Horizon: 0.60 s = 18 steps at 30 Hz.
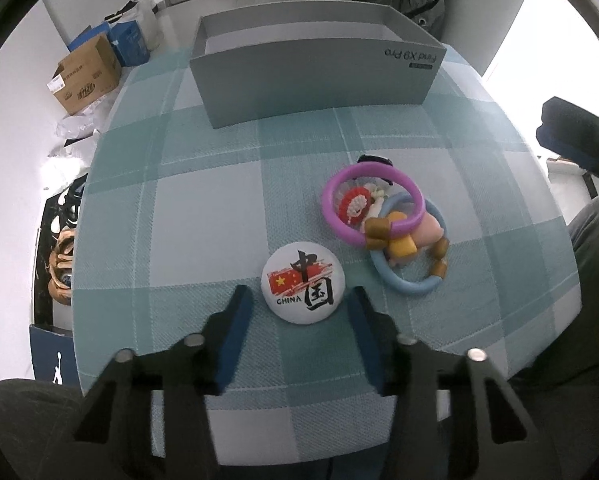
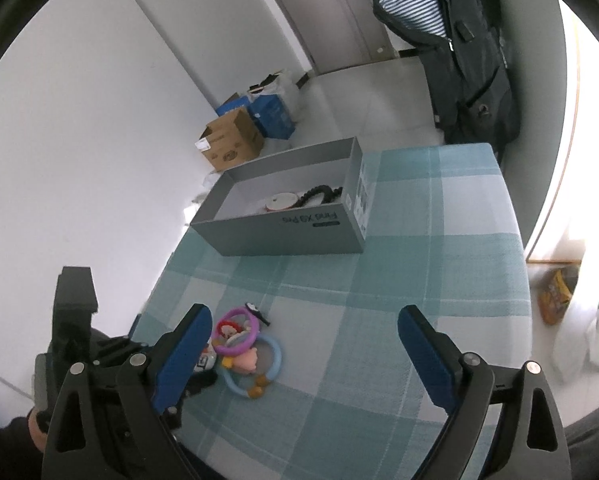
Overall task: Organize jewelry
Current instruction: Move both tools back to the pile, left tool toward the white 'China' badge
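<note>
A white round badge [image 1: 302,282] with a red flag and "CHINA" lies on the checked tablecloth between the tips of my open left gripper [image 1: 299,298]. To its right is a pile: a purple bangle [image 1: 373,202], a light blue bangle [image 1: 411,258], a red brooch [image 1: 353,207] and a pink charm [image 1: 429,232]. The pile also shows in the right wrist view [image 2: 245,350]. A grey open box [image 2: 283,204] at the table's far side holds a white and red badge [image 2: 281,201] and a black beaded piece [image 2: 319,194]. My right gripper [image 2: 305,334] is open and empty above the table.
The table [image 2: 419,280] has a teal checked cloth. Cardboard and blue boxes [image 2: 243,132] stand on the floor by the wall. A dark jacket [image 2: 459,48] hangs beyond the table. Bags [image 2: 559,292] lie on the floor at right.
</note>
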Each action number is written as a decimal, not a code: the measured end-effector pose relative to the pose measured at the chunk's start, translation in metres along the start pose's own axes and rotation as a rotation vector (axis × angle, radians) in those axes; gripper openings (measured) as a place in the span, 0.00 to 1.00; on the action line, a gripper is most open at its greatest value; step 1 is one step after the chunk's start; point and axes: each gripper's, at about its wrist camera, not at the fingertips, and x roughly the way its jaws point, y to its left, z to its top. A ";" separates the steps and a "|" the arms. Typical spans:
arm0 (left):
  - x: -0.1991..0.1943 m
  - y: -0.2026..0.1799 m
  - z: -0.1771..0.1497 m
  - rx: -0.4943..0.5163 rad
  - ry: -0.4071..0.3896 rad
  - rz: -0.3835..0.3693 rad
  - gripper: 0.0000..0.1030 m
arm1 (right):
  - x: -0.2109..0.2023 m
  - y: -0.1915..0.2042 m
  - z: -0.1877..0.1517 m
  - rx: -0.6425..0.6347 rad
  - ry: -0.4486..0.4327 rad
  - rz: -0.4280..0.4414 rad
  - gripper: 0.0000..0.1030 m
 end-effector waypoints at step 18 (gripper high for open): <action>-0.004 0.016 0.006 -0.077 -0.041 -0.061 0.33 | 0.010 -0.002 -0.004 0.010 0.031 -0.011 0.92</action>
